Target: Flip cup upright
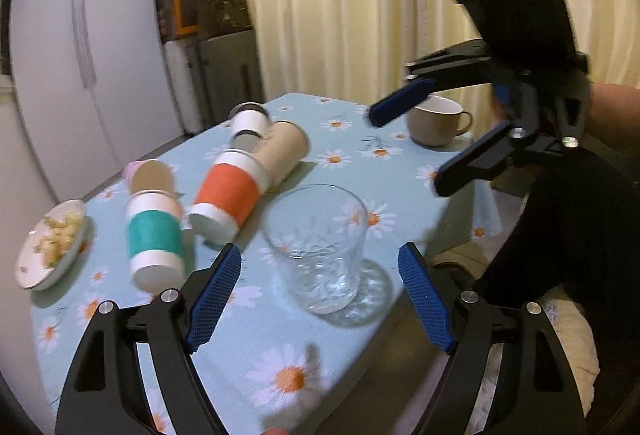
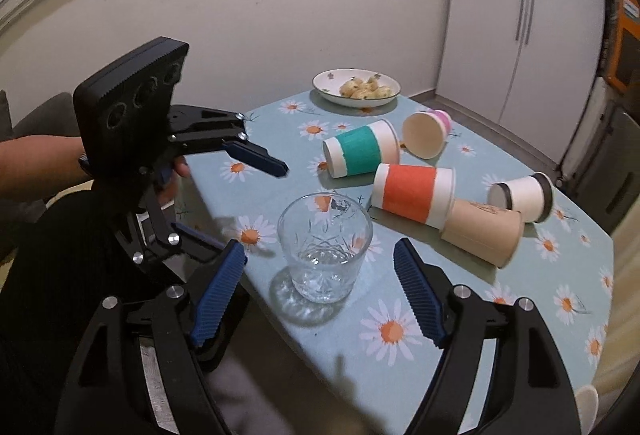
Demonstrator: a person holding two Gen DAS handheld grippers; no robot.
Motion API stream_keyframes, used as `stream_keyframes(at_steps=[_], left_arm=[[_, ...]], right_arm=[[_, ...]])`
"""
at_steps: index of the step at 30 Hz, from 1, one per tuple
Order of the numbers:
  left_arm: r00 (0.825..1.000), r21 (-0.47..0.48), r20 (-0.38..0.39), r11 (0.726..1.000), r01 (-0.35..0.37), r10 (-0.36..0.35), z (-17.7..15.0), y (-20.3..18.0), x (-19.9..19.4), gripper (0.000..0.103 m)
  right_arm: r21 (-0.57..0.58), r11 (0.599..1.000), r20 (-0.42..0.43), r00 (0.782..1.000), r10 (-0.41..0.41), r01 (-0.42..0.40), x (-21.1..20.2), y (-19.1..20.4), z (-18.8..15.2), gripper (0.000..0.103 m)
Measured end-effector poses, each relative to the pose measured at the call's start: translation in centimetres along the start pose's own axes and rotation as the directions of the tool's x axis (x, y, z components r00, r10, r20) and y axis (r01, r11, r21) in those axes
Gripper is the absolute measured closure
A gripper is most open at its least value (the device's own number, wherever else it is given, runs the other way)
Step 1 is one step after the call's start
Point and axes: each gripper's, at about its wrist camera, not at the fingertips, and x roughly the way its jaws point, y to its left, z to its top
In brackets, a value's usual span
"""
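A clear glass cup point(image 1: 320, 247) stands upright on the daisy tablecloth point(image 1: 280, 355), mouth up; it also shows in the right wrist view point(image 2: 325, 245). My left gripper point(image 1: 320, 295) is open, its blue pads on either side of the glass and apart from it. My right gripper point(image 2: 320, 287) is open too, also straddling the glass without touching. Each gripper shows in the other's view: the right gripper point(image 1: 404, 151) and the left gripper point(image 2: 248, 203). Neither holds anything.
Several paper cups lie on their sides: a teal one point(image 2: 360, 151), an orange one point(image 2: 414, 193), a brown one point(image 2: 482, 233), a white one point(image 2: 522, 195) and a pink one point(image 2: 426, 133). A plate of snacks point(image 2: 356, 88) stands beyond. A beige mug point(image 1: 438, 119) stands upright. The table edge is near.
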Motion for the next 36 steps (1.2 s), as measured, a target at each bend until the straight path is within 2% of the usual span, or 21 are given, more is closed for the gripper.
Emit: stream_keyframes(at_steps=[5, 9, 14, 19, 24, 27, 32, 36], left_arm=[[0.998, -0.036, 0.0, 0.997, -0.064, 0.064, 1.1, -0.8, -2.9, 0.024], [0.99, -0.12, -0.045, 0.983, -0.14, 0.136, 1.5, -1.2, -4.1, 0.024], [0.976, -0.214, -0.082, 0.953, -0.214, 0.201, 1.4, -2.8, -5.7, 0.024], [0.968, -0.301, -0.096, 0.921, -0.249, 0.23, 1.2, -4.4, -7.1, 0.024], [0.961, -0.402, -0.109, 0.873, -0.275, 0.252, 0.4, -5.4, -8.6, 0.024], [0.947, -0.395, -0.131, 0.86, -0.322, 0.295, 0.2, -6.3, -8.9, 0.024], [0.933, -0.433, -0.168, 0.826, -0.361, 0.32, -0.9, -7.1, -9.0, 0.024], [0.925, -0.433, -0.194, 0.818, -0.38, 0.327, -1.8, -7.7, -8.4, 0.024]], right_arm=[[0.046, 0.997, -0.012, 0.998, -0.066, 0.067, -1.8, 0.8, -0.1, 0.026], [0.113, 0.987, 0.002, 0.994, -0.112, 0.111, -3.8, 1.3, -0.3, 0.026], [0.19, 0.971, 0.004, 0.989, -0.145, 0.141, -5.5, 2.0, -0.9, 0.026], [0.25, 0.954, -0.028, 0.986, -0.163, 0.165, -6.0, 2.8, -2.0, 0.026], [0.297, 0.933, -0.047, 0.979, -0.196, 0.201, -6.2, 3.8, -3.4, 0.026], [0.313, 0.922, -0.053, 0.974, -0.222, 0.227, -6.2, 4.4, -4.2, 0.026], [0.334, 0.917, -0.026, 0.974, -0.223, 0.219, -6.4, 5.1, -5.5, 0.026], [0.329, 0.913, -0.042, 0.97, -0.239, 0.239, -5.9, 5.2, -6.6, 0.026]])
